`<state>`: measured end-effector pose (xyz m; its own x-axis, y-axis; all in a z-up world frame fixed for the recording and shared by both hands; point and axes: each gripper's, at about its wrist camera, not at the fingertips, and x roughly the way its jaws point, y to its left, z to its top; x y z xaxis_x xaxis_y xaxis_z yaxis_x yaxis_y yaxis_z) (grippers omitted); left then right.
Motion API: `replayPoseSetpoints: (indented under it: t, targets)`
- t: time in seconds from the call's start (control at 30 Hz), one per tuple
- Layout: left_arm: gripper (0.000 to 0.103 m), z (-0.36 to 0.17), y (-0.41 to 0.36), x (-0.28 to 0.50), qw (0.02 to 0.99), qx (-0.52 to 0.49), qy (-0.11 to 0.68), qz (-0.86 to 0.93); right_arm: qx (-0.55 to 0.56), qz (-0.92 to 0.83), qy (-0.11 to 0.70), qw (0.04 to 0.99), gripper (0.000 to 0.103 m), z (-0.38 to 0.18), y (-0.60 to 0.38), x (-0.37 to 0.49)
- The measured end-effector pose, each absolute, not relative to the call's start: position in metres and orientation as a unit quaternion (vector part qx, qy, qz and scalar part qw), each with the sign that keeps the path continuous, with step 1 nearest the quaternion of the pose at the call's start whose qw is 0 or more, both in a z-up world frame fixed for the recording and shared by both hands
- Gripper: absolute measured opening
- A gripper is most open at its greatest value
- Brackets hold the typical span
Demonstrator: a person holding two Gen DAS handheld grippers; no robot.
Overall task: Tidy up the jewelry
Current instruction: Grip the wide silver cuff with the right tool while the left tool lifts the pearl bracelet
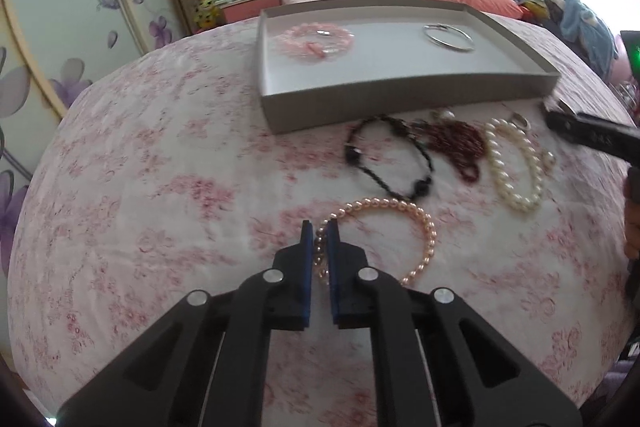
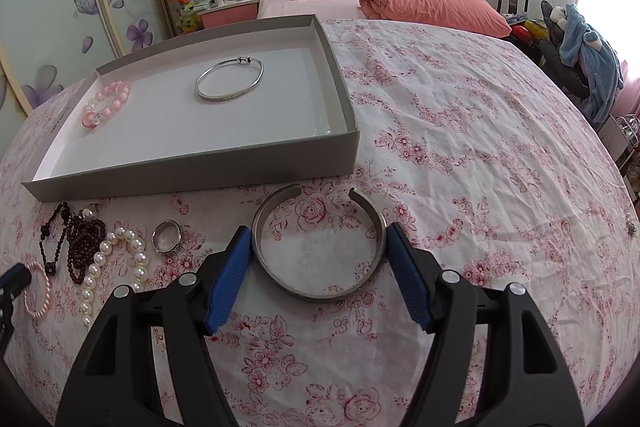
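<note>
The surface carrying the items is a bed covered by a pink floral sheet (image 2: 460, 131). A shallow grey cardboard tray (image 2: 200, 163) sits on the sheet toward the headboard end; inside it lie a pink bead bracelet (image 2: 106, 103) near its left wall and a thin silver bangle (image 2: 229, 79) near the middle of its floor. The left claw (image 1: 319, 233) is nearly closed, its blue pads pinched on the left arc of a peach pearl bracelet (image 1: 424, 227), which lies on the sheet in front of the tray. Beyond that bracelet, just beside the tray's near wall, lie a black bead bracelet (image 1: 384, 155), a dark red bead strand (image 1: 456, 143) and a white pearl bracelet (image 1: 516, 163), close together, the red strand touching the white pearls. A broad silver ring (image 2: 167, 235) rests just right of the white pearls. The right claw (image 2: 318, 239) stands partly open, its blue pads set against the outer sides of an open silver cuff bangle (image 2: 320, 293) lying flat on the sheet, the cuff's gap facing the tray. Whether the pads press on the cuff or merely touch it cannot be told.
</note>
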<state>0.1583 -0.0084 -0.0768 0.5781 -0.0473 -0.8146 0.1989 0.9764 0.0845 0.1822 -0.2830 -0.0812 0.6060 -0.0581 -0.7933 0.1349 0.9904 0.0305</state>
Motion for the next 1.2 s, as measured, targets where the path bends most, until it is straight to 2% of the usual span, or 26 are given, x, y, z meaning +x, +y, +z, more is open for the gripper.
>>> replayPoseSetpoints:
  t: [0.07,0.27,0.37,0.5,1.2]
  targets:
    - [0.013,-0.077,-0.008,0.161,0.885,0.083,0.453,-0.066,0.044,-0.054,0.440,0.895,0.069,-0.081,-0.283,0.183]
    - [0.014,-0.077,-0.007,0.162,0.886,0.078,0.452,-0.068,0.044,-0.054,0.441,0.895,0.069,-0.081,-0.283,0.183]
    - [0.013,-0.077,-0.008,0.162,0.886,0.076,0.452,-0.069,0.043,-0.054,0.440,0.895,0.069,-0.081,-0.283,0.182]
    - [0.007,-0.077,-0.010,0.162,0.886,0.081,0.450,-0.070,0.041,-0.054,0.441,0.895,0.068,-0.081,-0.282,0.182]
    - [0.007,-0.078,-0.005,0.172,0.889,0.072,0.450,-0.053,0.034,-0.046,0.442,0.895,0.068,-0.080,-0.279,0.171]
